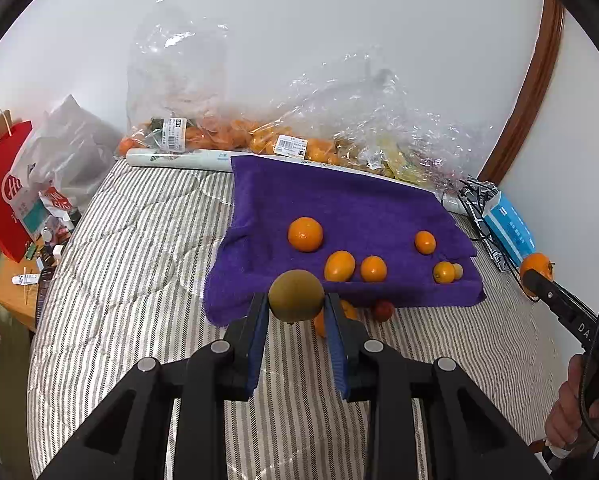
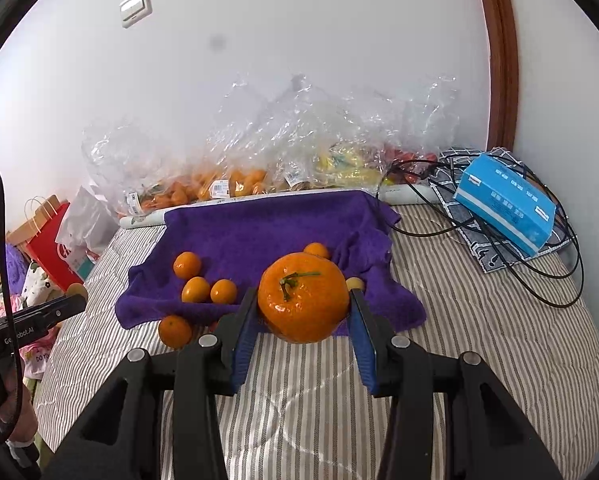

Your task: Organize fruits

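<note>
My left gripper is shut on a round brown-green fruit, held above the near edge of the purple towel. My right gripper is shut on a large orange mandarin with a green stem, above the towel's near right corner. Several small oranges lie on the towel, the biggest at the left. An orange and a small red fruit lie on the striped bed just off the towel's near edge. The right gripper also shows at the right of the left wrist view.
Clear plastic bags of oranges and yellow fruit line the wall behind the towel. A blue box and black cables lie at the right. A red paper bag and cluttered side table stand off the bed's left edge.
</note>
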Demonstrator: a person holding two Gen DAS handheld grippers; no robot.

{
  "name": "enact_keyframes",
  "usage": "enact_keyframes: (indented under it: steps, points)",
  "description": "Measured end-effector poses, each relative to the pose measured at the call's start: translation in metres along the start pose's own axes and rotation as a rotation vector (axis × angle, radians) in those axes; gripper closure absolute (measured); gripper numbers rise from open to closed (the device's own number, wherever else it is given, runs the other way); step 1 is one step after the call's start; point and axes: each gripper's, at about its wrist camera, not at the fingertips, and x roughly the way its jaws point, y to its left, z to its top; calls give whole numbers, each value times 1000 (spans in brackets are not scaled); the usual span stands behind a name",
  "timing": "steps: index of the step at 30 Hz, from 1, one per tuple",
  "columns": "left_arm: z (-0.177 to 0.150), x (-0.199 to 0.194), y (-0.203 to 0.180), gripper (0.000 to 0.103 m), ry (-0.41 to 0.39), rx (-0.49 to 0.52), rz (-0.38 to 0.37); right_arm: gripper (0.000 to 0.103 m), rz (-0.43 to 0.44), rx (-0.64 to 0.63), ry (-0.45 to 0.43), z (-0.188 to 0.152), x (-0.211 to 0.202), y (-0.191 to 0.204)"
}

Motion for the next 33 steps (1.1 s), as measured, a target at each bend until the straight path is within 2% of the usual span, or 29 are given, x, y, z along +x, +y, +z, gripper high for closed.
enact_keyframes:
  steps: [33]
  points:
    - [21,13,-5,76,-12,10,-10,60,-1,-16,-1,19,21,3]
